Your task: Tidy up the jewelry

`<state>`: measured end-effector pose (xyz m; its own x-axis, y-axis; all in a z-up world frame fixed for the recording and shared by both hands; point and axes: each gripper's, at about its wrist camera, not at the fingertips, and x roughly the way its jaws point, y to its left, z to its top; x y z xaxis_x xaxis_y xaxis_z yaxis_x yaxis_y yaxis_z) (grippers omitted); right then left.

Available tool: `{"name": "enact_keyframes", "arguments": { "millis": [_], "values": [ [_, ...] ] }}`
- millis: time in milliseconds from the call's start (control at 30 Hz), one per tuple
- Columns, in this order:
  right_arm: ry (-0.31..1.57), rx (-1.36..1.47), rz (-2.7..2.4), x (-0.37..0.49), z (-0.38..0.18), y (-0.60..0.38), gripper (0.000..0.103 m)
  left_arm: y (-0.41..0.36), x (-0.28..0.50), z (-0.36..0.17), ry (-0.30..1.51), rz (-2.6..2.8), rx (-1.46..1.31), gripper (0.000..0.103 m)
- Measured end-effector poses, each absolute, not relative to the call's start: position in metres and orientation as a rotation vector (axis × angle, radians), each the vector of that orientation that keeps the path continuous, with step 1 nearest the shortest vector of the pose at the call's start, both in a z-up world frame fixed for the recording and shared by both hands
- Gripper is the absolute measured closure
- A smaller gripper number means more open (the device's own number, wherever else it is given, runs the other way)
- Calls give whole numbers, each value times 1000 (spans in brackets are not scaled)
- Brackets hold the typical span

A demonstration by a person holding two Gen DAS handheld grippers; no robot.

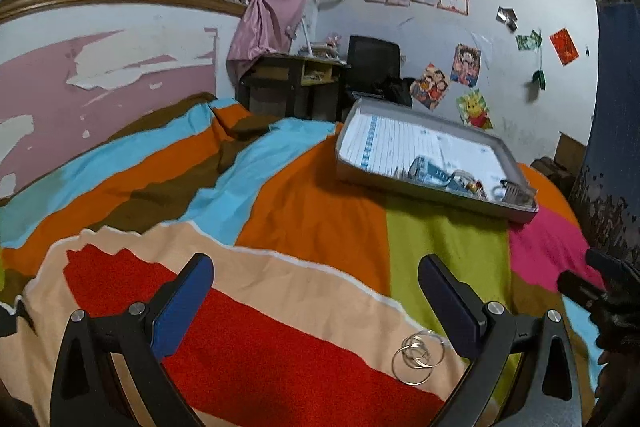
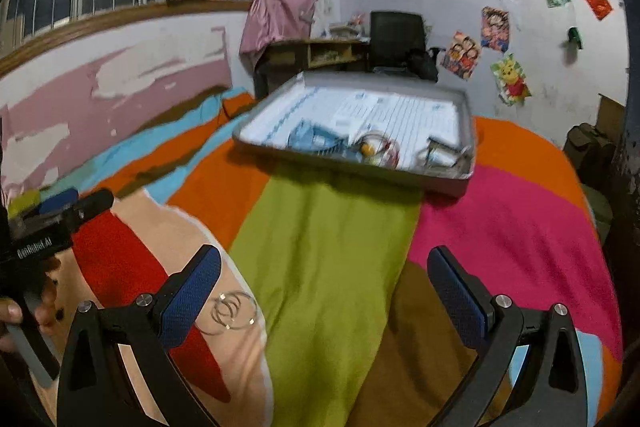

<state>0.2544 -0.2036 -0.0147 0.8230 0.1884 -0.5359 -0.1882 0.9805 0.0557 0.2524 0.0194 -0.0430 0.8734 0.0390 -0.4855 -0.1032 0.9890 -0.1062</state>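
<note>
A cluster of thin silver hoop rings [image 1: 418, 357] lies loose on the striped bedspread [image 1: 312, 211], on the pale and red patch. In the left wrist view it sits at about 4 o'clock, just inside the right-hand finger [image 1: 452, 307] of the left gripper [image 1: 316, 301]. That gripper's fingers are spread wide with nothing between them.

The right gripper [image 2: 324, 291] is likewise wide open and empty. In its view the rings show at about 8 o'clock, just beside its left-hand finger and outside the gap. A hand [image 2: 24, 311] grasping the left gripper's handle appears at 9 o'clock there.

The grey metal tray [image 1: 432, 193], lined with printed paper, rests farther up the bed, at 2 o'clock in the left view and 12 o'clock in the right. A few small items already lie along its near edge; they are too blurred to identify.

The step in hand looks like the approach to pick up the rings, with the tray as the likely destination. The left gripper seems better placed. The next move calls for centring the fingers over the cluster, lowering to the cloth and closing gently. The hoops are thin and flat, so they could slip or separate, and the soft bedding may bunch between the fingers.
</note>
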Motion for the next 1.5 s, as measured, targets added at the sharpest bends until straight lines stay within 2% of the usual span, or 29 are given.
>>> {"name": "enact_keyframes", "arguments": {
  "millis": [267, 567, 633, 700, 900, 1000, 1133, 1300, 1500],
  "values": [
    [761, -114, 293, 278, -65, -171, 1, 16, 276, -76, 698, 70, -101, 0],
    [823, -141, 351, 295, -89, -155, 2, 27, 290, -103, 814, 74, -146, 0],
    [823, -144, 358, 296, -93, -153, 9, 33, 291, -107, 825, 86, -163, 0],
    [821, -149, 373, 297, -93, -150, 29, 38, 294, -111, 843, 94, -182, 0],
    [812, -132, 451, 293, -91, -143, 54, 48, 295, -118, 870, 118, -246, 0],
    [816, -148, 499, 290, -92, -135, 60, 46, 294, -118, 869, 114, -243, 0],
    [829, -154, 528, 288, -97, -124, 60, 39, 293, -117, 864, 92, -209, 0],
    [861, -200, 527, 290, -106, -112, 74, 34, 292, -116, 854, 77, -167, 0],
    [895, -199, 477, 290, -110, -124, 83, 25, 292, -119, 834, 26, -121, 0]
  ]
}}
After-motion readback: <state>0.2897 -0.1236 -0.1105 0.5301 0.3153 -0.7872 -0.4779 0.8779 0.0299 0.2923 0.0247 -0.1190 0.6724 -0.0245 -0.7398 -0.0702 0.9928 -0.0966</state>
